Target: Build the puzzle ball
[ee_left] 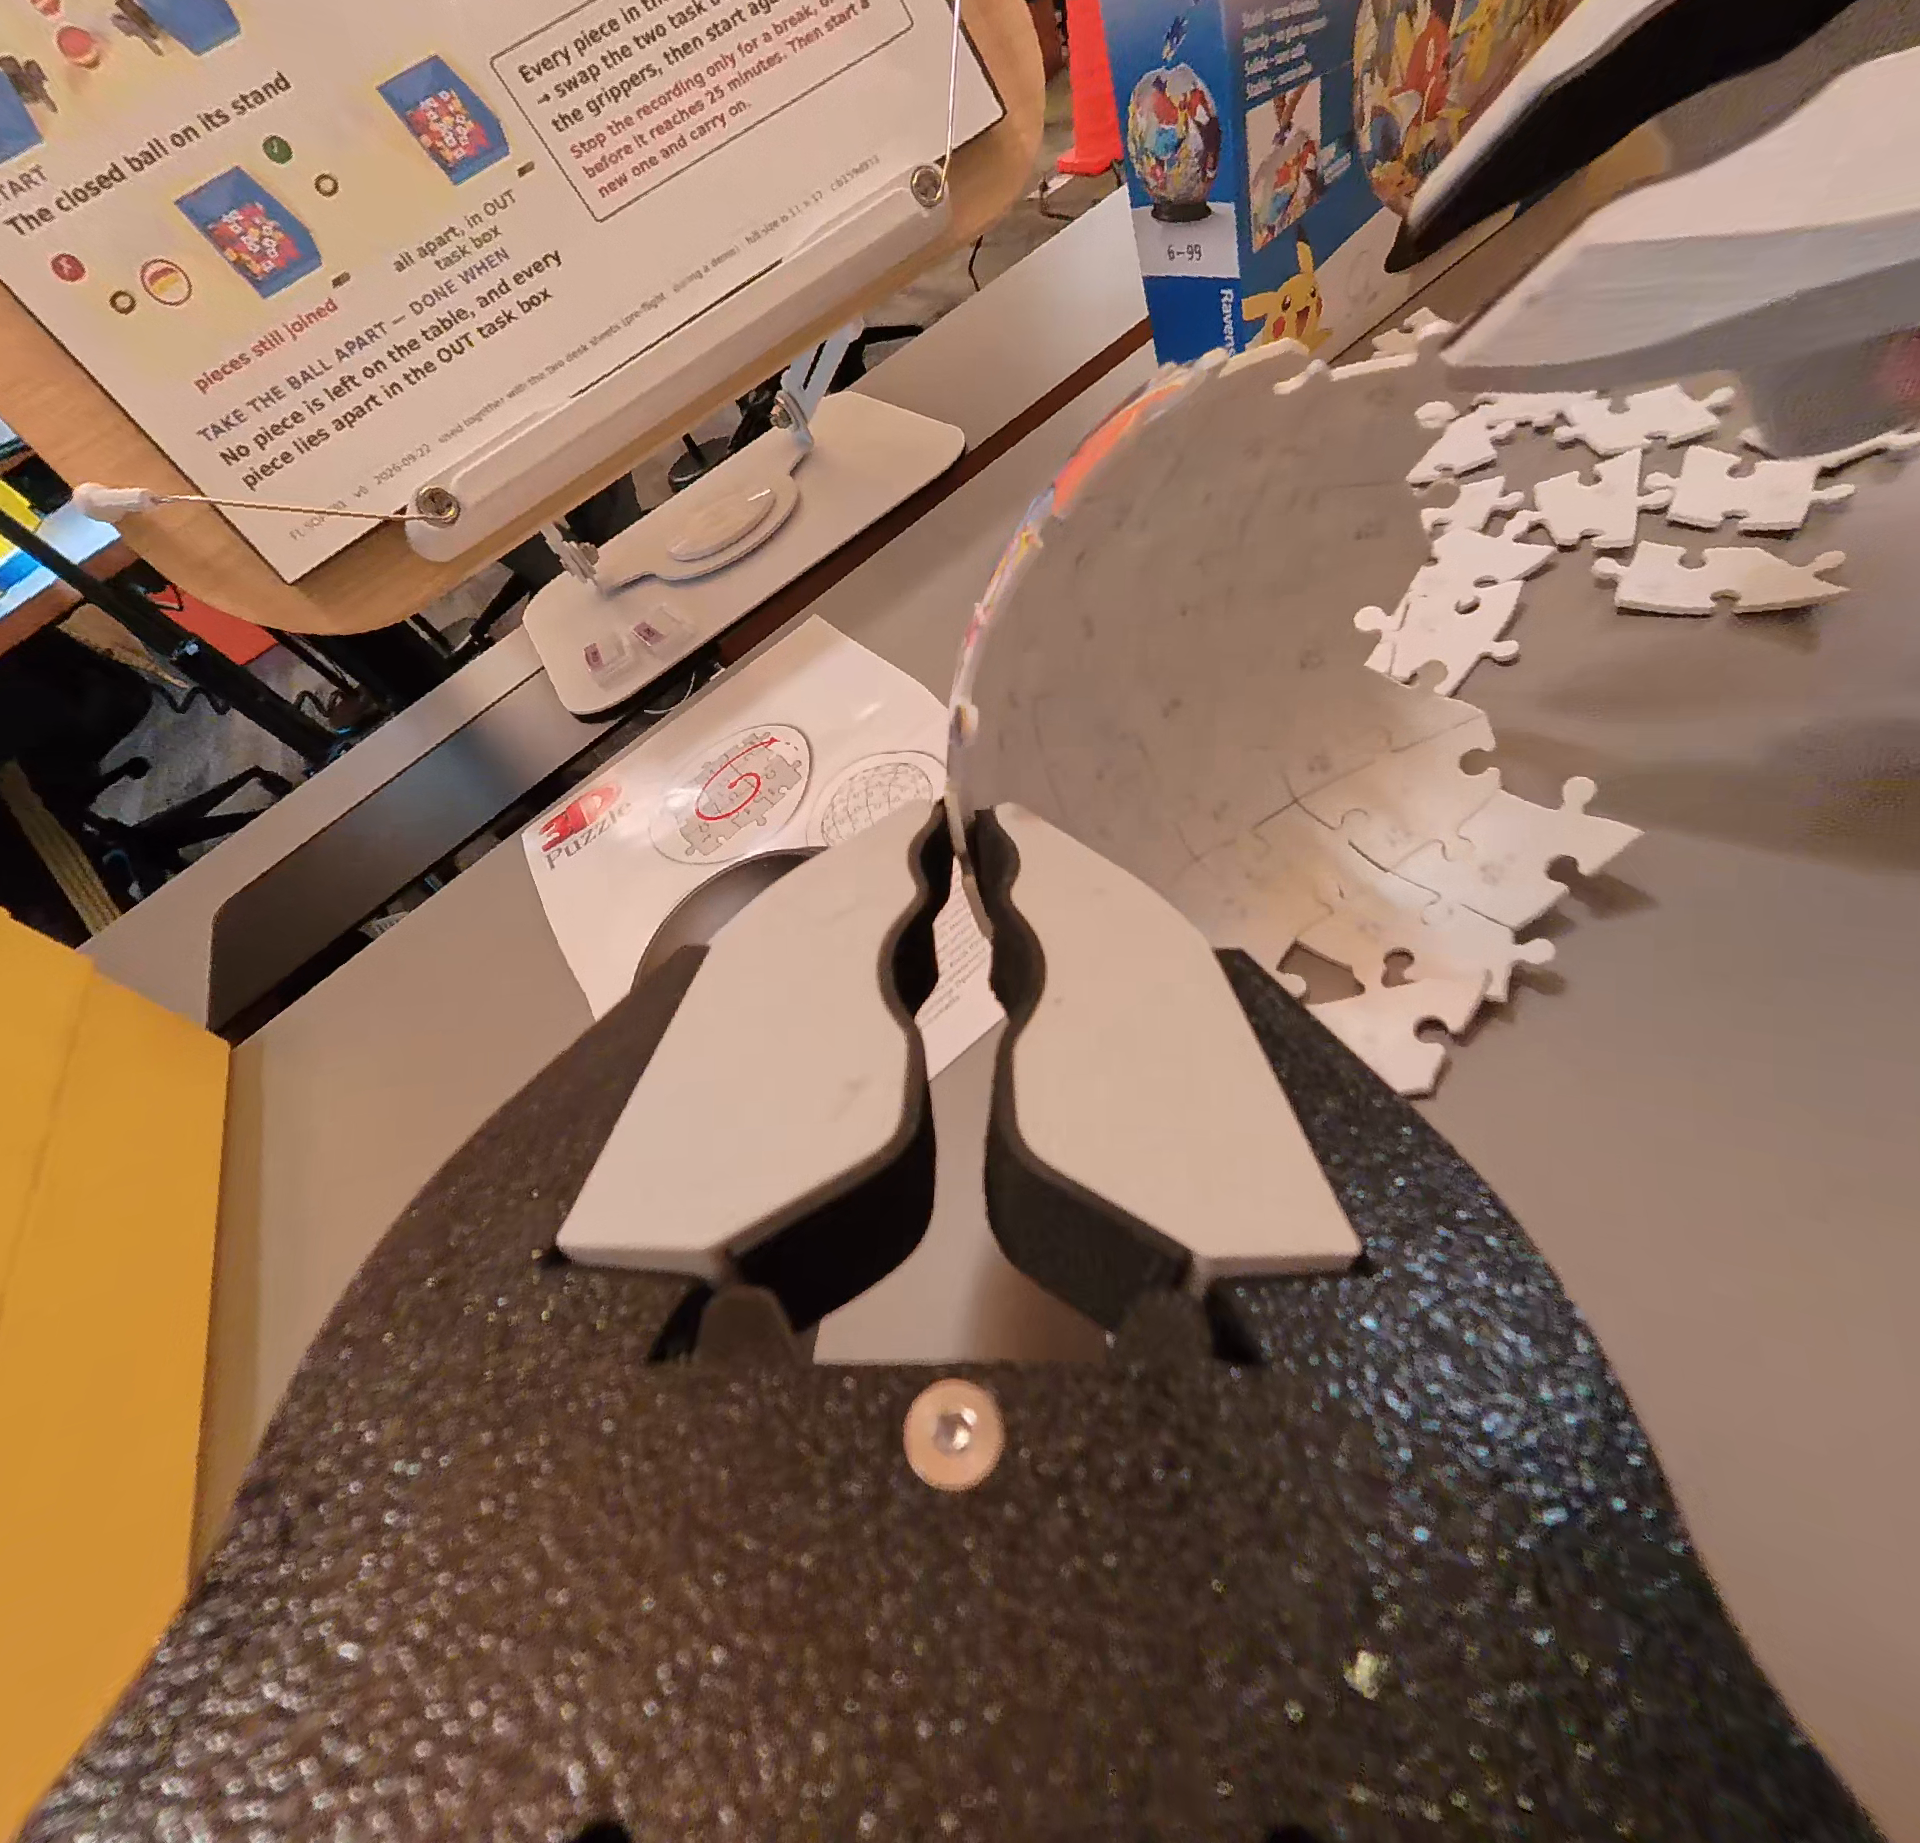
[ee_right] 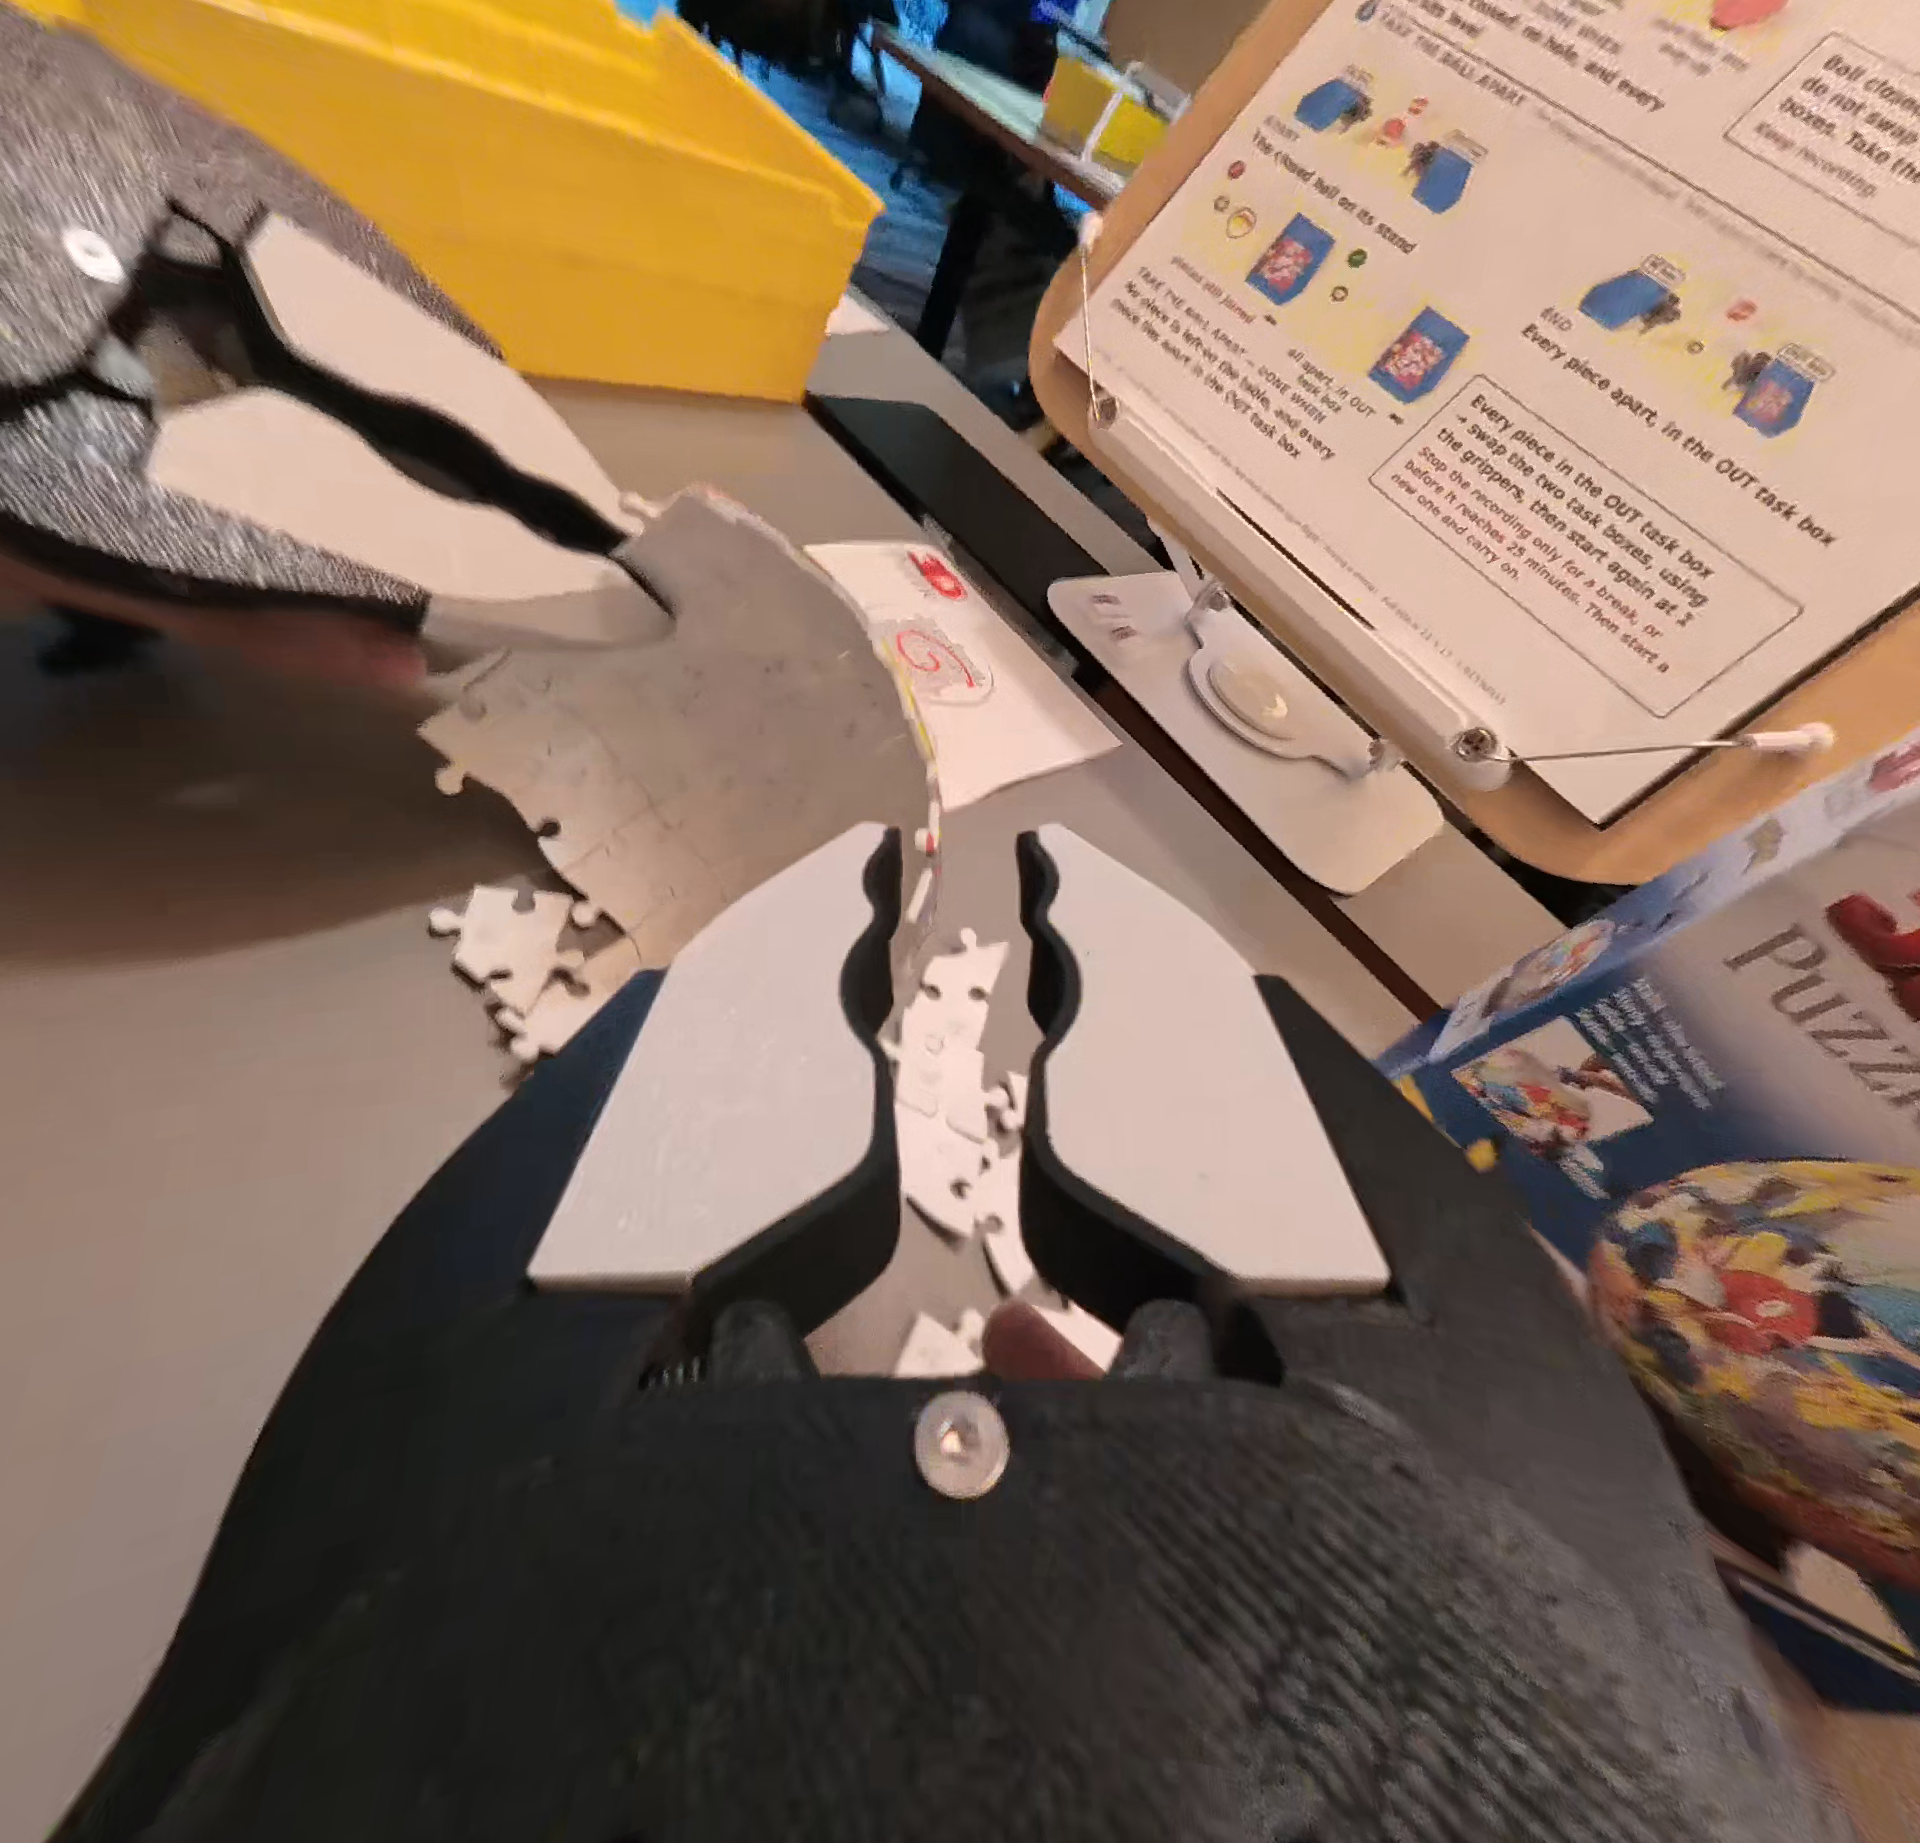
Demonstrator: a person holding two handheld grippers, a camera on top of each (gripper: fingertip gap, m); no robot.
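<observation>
Puzzle ball shell (ee_left: pixel 1195 671) is pinched at its rim by left claw (ee_left: pixel 966 837), steadied for joining; right claw (ee_right: pixel 951 848) is spread beside its edge, loose pieces (ee_left: pixel 1621 505) lying far right on surface (ee_left: pixel 1714 1066).

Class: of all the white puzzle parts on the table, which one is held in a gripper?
The big curved shell of joined pieces: the left gripper pinches its rim. The loose pieces lie flat on the grey table, untouched.

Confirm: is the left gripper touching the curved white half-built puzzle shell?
Touching. Left wrist view: left gripper pinches the shell rim between nearly closed fingers.
</observation>
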